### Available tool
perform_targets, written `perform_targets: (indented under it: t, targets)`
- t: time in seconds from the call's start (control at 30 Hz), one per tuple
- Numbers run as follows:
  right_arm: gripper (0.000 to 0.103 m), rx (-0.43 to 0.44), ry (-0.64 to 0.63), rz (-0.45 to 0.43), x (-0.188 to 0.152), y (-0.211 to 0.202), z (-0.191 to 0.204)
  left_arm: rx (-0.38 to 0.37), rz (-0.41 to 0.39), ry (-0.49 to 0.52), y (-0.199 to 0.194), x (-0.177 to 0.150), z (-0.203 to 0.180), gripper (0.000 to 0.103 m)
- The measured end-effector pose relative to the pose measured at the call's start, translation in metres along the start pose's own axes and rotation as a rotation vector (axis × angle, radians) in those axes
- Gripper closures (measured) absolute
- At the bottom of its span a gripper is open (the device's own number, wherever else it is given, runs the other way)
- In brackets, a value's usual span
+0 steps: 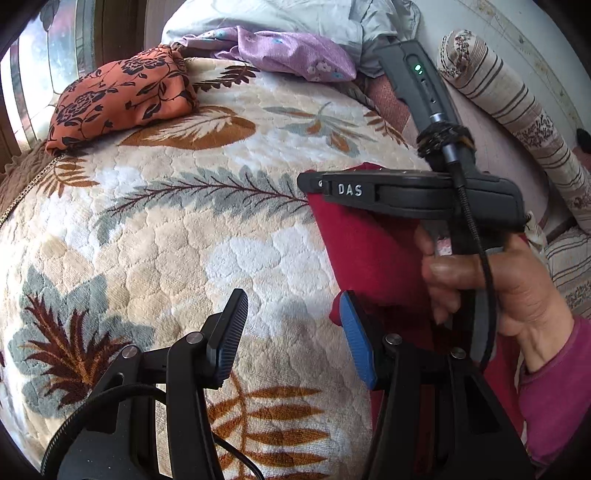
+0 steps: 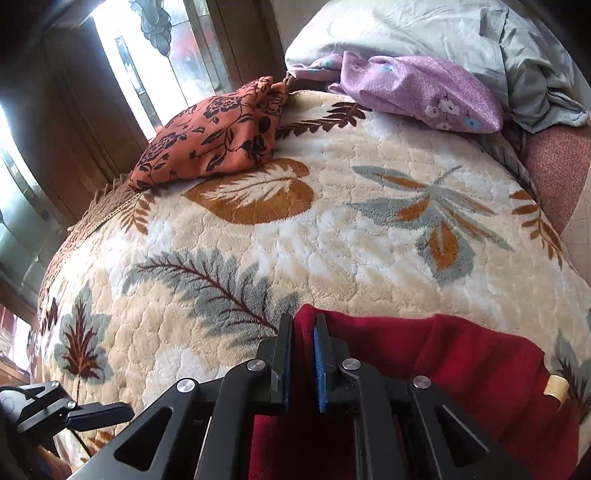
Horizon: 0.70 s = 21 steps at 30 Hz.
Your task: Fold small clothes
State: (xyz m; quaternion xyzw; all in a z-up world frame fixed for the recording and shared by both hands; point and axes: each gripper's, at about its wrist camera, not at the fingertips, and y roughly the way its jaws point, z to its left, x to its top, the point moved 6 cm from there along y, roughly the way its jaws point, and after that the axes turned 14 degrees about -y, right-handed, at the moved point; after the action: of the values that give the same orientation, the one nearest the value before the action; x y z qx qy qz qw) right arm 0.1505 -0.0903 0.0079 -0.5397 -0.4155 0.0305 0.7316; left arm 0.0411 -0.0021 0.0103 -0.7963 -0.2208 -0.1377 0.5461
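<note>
A dark red garment (image 1: 373,254) lies on a leaf-patterned plush blanket (image 1: 177,240) at the right of the left wrist view. My left gripper (image 1: 291,332) is open and empty, its blue pad at the garment's left edge. My right gripper (image 1: 314,186) reaches in from the right over the garment's top corner. In the right wrist view the right gripper (image 2: 303,332) is shut on a fold of the red garment (image 2: 461,358), which spreads right and below the fingers. A cream tag (image 2: 557,389) shows at its right edge.
An orange floral folded cloth (image 1: 122,99) and a purple floral cloth (image 1: 291,51) lie at the blanket's far edge, with grey-white bedding (image 2: 424,33) behind. A striped bolster (image 1: 517,110) lies at the right. A window (image 2: 147,55) is at the far left.
</note>
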Motion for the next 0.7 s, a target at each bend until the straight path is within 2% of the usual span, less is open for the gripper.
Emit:
perform_targets:
  t: [0.1, 0.2, 0.23, 0.27, 0.3, 0.33, 0.43, 0.57, 0.63, 0.7]
  targets:
    - [0.094, 0.005, 0.053, 0.004, -0.003, 0.018, -0.001, -0.015, -0.003, 0.010, 0.002, 0.001, -0.006, 0.051]
    - [0.092, 0.024, 0.120, -0.027, -0.007, 0.000, -0.004, -0.040, -0.021, 0.036, -0.002, 0.001, -0.017, 0.051]
    - [0.087, 0.038, 0.144, -0.038, -0.010, -0.011, -0.004, -0.053, -0.033, 0.041, -0.004, 0.002, -0.020, 0.051]
    - [0.072, 0.036, 0.155, -0.057, -0.014, -0.027, -0.005, -0.064, -0.041, 0.045, -0.005, 0.003, -0.023, 0.051]
    - [0.062, 0.006, 0.155, -0.071, -0.020, -0.042, -0.007, -0.069, -0.045, 0.048, -0.005, 0.004, -0.026, 0.051]
    - [0.049, -0.059, 0.156, -0.078, -0.032, -0.062, -0.012, -0.075, -0.046, 0.051, -0.005, 0.004, -0.029, 0.051]
    - [0.048, -0.172, 0.197, -0.107, -0.074, -0.109, -0.027, -0.086, -0.048, 0.060, 0.000, 0.004, -0.037, 0.051]
    - [0.048, -0.316, 0.273, -0.044, -0.141, -0.142, -0.047, -0.061, -0.044, 0.066, 0.015, 0.006, -0.043, 0.051]
    - [0.048, -0.388, 0.309, -0.011, -0.173, -0.152, -0.058, -0.018, -0.019, 0.065, 0.029, 0.005, -0.041, 0.051]
    - [0.048, -0.408, 0.361, 0.011, -0.197, -0.157, -0.068, 0.058, 0.027, 0.070, 0.047, 0.001, -0.034, 0.051]
